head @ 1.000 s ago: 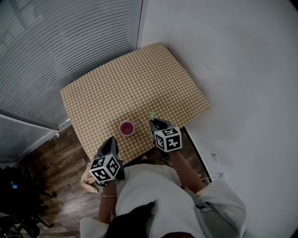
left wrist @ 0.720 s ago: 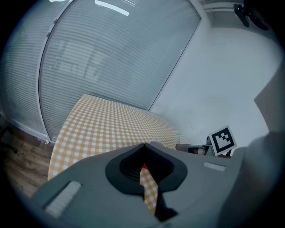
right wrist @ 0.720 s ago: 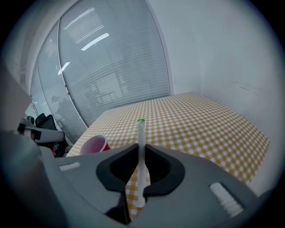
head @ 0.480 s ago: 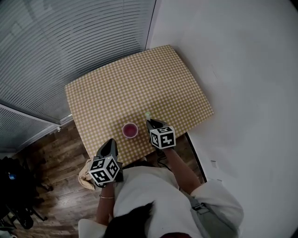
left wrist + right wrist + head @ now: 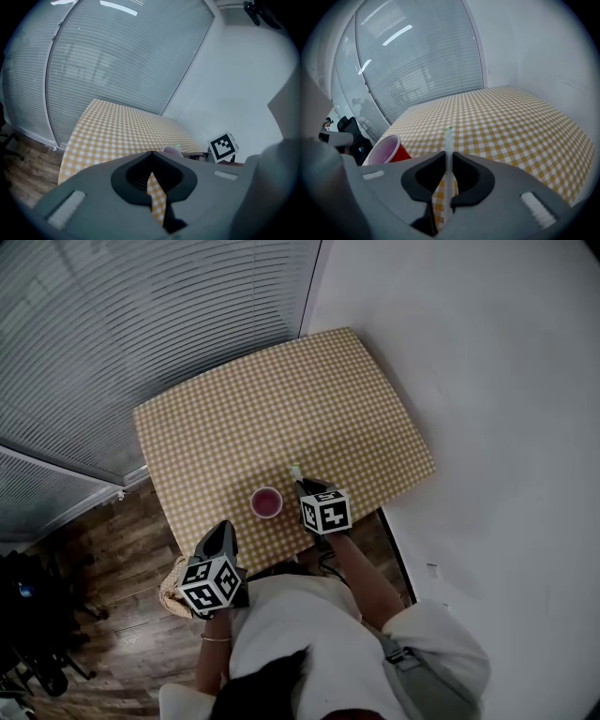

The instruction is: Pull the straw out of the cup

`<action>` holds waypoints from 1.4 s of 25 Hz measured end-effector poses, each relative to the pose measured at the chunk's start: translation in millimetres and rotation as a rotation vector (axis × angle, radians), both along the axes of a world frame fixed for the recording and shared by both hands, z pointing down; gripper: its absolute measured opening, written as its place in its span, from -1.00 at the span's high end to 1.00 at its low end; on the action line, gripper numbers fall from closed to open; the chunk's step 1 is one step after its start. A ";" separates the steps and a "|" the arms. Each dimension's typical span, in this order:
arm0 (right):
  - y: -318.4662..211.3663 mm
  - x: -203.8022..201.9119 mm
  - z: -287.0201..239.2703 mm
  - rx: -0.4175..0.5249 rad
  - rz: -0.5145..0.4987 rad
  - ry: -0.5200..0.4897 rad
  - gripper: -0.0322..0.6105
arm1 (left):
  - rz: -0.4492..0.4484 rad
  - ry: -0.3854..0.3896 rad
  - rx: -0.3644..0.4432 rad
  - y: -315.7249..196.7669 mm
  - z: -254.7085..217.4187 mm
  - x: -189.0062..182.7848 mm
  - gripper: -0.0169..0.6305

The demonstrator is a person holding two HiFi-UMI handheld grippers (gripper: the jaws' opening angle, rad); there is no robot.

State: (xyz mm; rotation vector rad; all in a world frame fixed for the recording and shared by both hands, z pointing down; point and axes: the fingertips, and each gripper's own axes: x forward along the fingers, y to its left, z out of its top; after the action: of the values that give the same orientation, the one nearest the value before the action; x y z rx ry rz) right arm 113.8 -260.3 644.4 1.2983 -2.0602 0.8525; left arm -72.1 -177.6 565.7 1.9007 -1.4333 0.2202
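Observation:
A red cup [image 5: 266, 502] with a pink inside stands near the front edge of the checked table [image 5: 272, 418]; it also shows in the right gripper view [image 5: 386, 150] and just over the left gripper's jaws [image 5: 171, 151]. My right gripper [image 5: 302, 486] is shut on a white straw [image 5: 448, 154] with a green tip, which sticks out past the jaws to the right of the cup, clear of it. The straw's tip [image 5: 295, 470] shows above the table. My left gripper [image 5: 223, 535] is shut and empty, held off the table's front edge, left of the cup.
A window with blinds [image 5: 141, 324] runs behind and left of the table, a white wall [image 5: 487, 381] to the right. Wooden floor [image 5: 103, 587] lies to the left, with dark equipment [image 5: 28, 615] on it. The person's body fills the bottom of the head view.
My right gripper has sunk a little toward the table with the straw, beside the cup. The left gripper has stayed put. The head view has shifted slightly.

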 end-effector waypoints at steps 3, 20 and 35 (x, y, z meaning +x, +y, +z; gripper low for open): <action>-0.4 -0.7 2.3 -0.009 0.002 0.007 0.73 | -0.002 0.000 -0.003 0.7 -0.7 -1.7 0.89; 2.5 -8.2 21.6 -0.075 0.018 0.027 0.72 | -0.026 0.003 -0.014 6.5 2.1 -21.8 0.89; 3.0 -8.0 13.1 -0.054 0.022 -0.001 0.44 | -0.015 0.026 -0.005 2.6 0.1 -26.5 0.89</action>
State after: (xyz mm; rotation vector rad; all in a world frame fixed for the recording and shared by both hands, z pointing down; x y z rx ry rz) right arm 105.8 -257.3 657.6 1.2939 -2.0131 0.9126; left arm -98.5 -175.0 565.8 1.8821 -1.4282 0.1910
